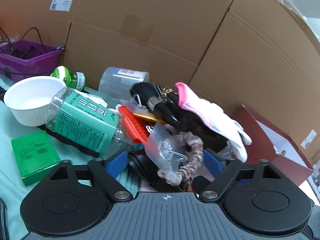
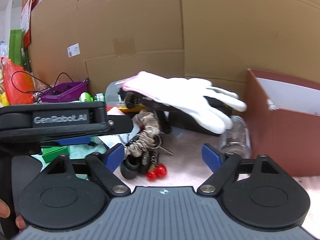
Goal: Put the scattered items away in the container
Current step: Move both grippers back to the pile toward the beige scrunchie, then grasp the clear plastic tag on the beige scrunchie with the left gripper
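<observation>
On the far left we see the white bowl, with the green box lying flat in front of it on the counter. Next comes the toppled green-labelled bottle, then the red comb. Our left gripper stands wide over the pile, the beige scrunchie between its fingers but unpinched. The white glove drapes across the heap. Our right gripper is wide too, nothing clamped. Rightmost, the dark red container stands open.

Glove atop pile, bowl left, box right.
</observation>
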